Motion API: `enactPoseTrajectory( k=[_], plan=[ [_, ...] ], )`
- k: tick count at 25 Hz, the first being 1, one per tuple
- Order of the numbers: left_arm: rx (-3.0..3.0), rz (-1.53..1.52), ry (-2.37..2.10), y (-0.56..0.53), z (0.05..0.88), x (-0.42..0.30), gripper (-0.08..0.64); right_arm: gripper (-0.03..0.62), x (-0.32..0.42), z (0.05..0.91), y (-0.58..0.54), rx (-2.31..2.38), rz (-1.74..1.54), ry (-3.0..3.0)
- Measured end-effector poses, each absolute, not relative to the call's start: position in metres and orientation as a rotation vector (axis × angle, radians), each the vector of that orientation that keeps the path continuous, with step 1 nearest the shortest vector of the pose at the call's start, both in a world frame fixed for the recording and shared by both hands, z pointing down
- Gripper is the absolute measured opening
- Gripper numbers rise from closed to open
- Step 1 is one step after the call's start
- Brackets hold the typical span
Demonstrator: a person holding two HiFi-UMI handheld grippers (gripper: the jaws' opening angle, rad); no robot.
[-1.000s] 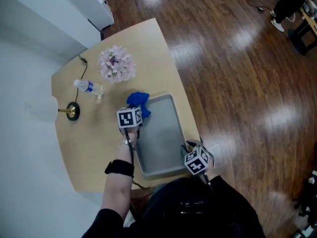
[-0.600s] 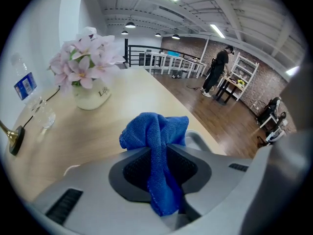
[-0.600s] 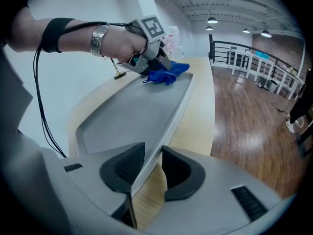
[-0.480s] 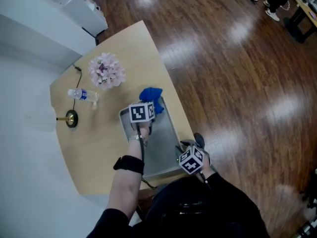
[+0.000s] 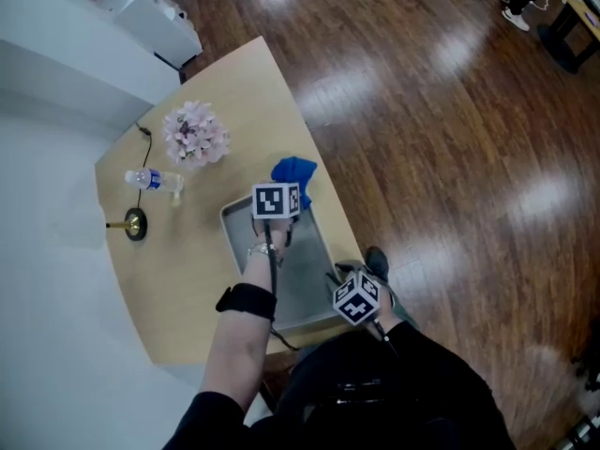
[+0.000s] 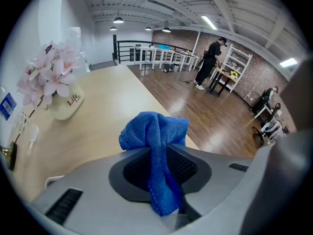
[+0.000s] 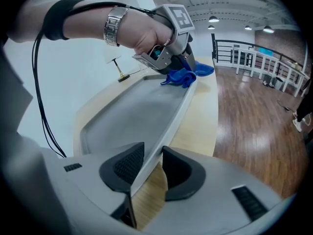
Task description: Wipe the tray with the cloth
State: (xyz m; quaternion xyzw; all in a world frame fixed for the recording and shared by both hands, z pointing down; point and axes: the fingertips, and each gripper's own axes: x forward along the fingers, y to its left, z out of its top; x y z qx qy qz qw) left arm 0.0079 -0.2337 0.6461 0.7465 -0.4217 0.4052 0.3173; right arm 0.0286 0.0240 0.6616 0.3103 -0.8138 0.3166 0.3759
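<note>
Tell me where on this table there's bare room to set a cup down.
Bare wood: the table's far corner beyond the flower vase, and the near-left stretch between lamp base and tray. Crowded: the left side, where vase, water bottle and lamp base cluster, and the tray's far end, where the left tongs hold the blue cloth.

My head view is bright and evenly lit. The floor (image 5: 450, 111) throws back broad white patches of glare, and the table (image 5: 187, 279) carries only faint, soft shadows. My left gripper view and right gripper view are both fisheye: straight lines bow, and the corners fall off to black. Lamps (image 6: 117, 20) and strip lights (image 6: 210, 22) overhead burn out to white. The cloth (image 6: 154, 136) near the lens looks crisp, and the tray (image 7: 142, 111) has a dull sheen.
</note>
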Motion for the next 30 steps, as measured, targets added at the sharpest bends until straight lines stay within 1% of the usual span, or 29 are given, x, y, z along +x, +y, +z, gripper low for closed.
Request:
enactPoseTrajectory(
  k=[4, 7, 10, 23, 27, 30],
  plan=[
    [1.910, 1.211, -1.170, -0.229, 0.647, -0.014, 0.103, 0.130, 0.028, 0.661, 0.024, 0.777, 0.810, -2.089],
    [1.959, 1.089, -1.107, -0.227, 0.648, 0.005, 0.101, 0.132, 0.030, 0.658, 0.022, 0.778, 0.807, -2.087],
    [1.961, 1.063, -1.088, -0.221, 0.649, 0.009, 0.100, 0.132, 0.028, 0.656, 0.022, 0.767, 0.806, -2.097],
    [2.017, 1.206, -0.903, -0.144, 0.654, 0.025, 0.098, 0.133, 0.029, 0.663, 0.023, 0.777, 0.849, -2.108],
    [2.028, 1.229, -0.824, -0.119, 0.656, 0.028, 0.098, 0.133, 0.037, 0.655, 0.023, 0.797, 0.901, -2.126],
    [2.042, 1.244, -0.807, -0.103, 0.657, 0.029, 0.100, 0.133, 0.056, 0.638, 0.025, 0.861, 0.934, -2.144]
  ],
)
